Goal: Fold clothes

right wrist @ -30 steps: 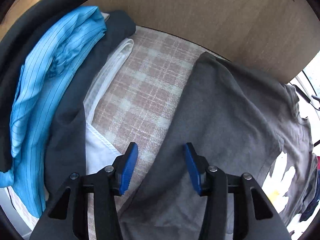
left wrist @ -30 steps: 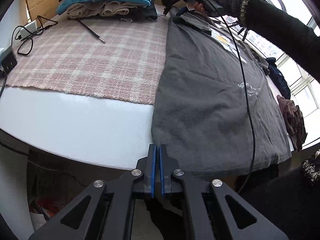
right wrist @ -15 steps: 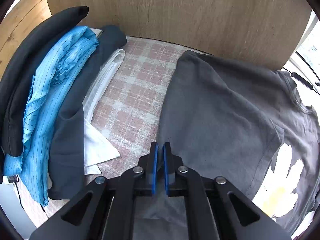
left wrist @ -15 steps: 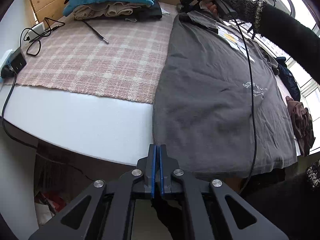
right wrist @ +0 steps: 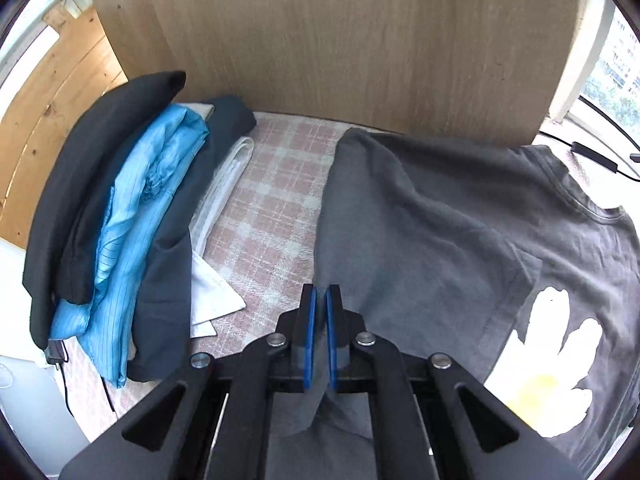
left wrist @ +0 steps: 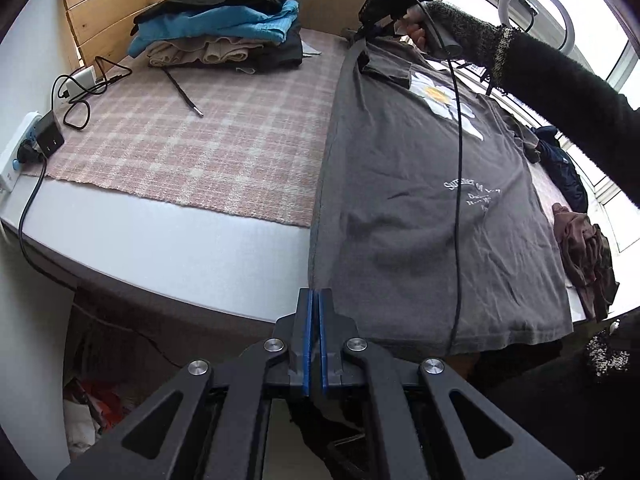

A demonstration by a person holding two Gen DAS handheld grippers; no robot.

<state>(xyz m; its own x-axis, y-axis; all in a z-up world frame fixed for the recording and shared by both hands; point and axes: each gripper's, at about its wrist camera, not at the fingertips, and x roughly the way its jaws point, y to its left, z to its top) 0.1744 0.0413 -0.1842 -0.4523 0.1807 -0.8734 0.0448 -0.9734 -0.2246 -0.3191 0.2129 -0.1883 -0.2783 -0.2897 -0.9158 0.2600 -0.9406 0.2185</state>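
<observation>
Both tongs are clenched on the grey T-shirt [left wrist: 420, 208]. Your left gripper [left wrist: 314, 336] has its blue pads pressed together at the near hem corner, where the shirt's left edge hangs off the near rim of the white table [left wrist: 160, 240]. Your right gripper [right wrist: 320, 340] pinches a fold of the same shirt near the far sleeve; grey cloth shows between and behind its pads, and in the left wrist view your right hand [left wrist: 416, 28] holds that gripper up at the far end, with the shirt's left edge raised off the plaid cloth [left wrist: 200, 136].

That shirt lies lengthwise on the right half of the table, front up, with a white flower print [right wrist: 548, 356] near the chest and small white lettering [left wrist: 474, 194] lower down. A black cable [left wrist: 458, 200] trails from your right gripper across it.

To the far left sits a stack of folded clothes [left wrist: 224, 28], with a blue striped garment [right wrist: 140, 232] between dark ones. 1 thin black rod [left wrist: 184, 92] lies on the plaid cloth near the stack. A power strip [left wrist: 24, 148] with a black plug sits at the left edge. Unfolded dark and brown clothes [left wrist: 584, 248] are heaped on the right.
</observation>
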